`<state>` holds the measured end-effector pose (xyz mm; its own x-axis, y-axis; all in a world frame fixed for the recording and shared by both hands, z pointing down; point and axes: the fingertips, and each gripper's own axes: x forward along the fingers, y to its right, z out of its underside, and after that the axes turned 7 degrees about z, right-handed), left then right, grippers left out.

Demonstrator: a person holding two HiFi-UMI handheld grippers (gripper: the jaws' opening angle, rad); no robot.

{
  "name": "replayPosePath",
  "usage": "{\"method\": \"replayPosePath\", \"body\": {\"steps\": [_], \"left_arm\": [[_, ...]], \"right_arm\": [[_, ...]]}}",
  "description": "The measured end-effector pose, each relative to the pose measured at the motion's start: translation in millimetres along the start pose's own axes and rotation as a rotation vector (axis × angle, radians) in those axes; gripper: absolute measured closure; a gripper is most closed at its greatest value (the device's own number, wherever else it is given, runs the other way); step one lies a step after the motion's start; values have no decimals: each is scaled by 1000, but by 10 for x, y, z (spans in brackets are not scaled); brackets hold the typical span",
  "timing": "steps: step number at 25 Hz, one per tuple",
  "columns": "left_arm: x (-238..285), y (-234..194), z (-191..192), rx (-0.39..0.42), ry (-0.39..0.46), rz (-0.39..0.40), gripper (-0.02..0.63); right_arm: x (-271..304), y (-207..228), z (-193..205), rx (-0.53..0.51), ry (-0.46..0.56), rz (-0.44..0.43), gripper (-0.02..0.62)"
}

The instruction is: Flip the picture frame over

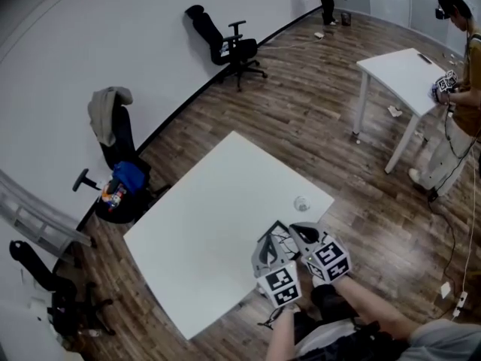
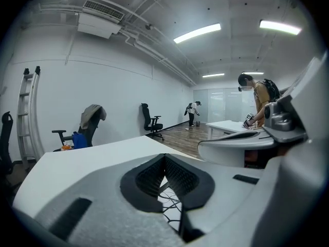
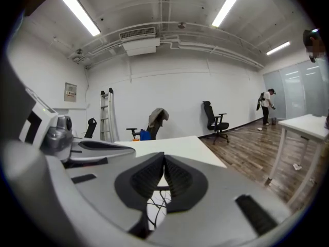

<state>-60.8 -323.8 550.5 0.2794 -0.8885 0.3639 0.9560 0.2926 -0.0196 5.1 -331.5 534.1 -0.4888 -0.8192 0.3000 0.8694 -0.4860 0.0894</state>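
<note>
Progress: no picture frame is seen in any view, so the flip is judged not yet begun; finding the frame, gripping it and turning it over are all left.
Left claw (image 2: 165,158): the jaws are pressed together and nothing is held between them; only the claw's own webbed underside is seen below the pads.
Right claw (image 3: 164,161): the jaws are likewise closed tip to tip, and nothing is clamped.
Claws together: both are held side by side over the near edge of the white table (image 1: 210,216), with their tips aimed across it and neither resting on it.
Table top: it is bare except for a small clear round thing (image 1: 301,203), set just beyond the claw tips near the table's right corner; what it is cannot be told.
Picture frame: its place cannot be given, since it is not shown on the table or beside it.
Beyond the table: an office chair (image 1: 113,126) draped with a jacket is seen past the table's far left side, and a second table (image 1: 406,70), with a person (image 1: 462,89) at it, well off to the far right.
</note>
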Motion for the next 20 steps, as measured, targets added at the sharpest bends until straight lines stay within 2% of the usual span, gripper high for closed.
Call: {"method": "replayPosePath", "body": {"steps": [7, 13, 20], "left_arm": [[152, -32, 291, -42, -97, -87, 604], [150, -143, 606, -109, -188, -161, 604], [131, -83, 942, -140, -296, -201, 604]], "right_arm": [[204, 163, 321, 20, -89, -69, 594], [339, 172, 563, -5, -149, -118, 592], [382, 239, 901, -56, -266, -164, 589]]}}
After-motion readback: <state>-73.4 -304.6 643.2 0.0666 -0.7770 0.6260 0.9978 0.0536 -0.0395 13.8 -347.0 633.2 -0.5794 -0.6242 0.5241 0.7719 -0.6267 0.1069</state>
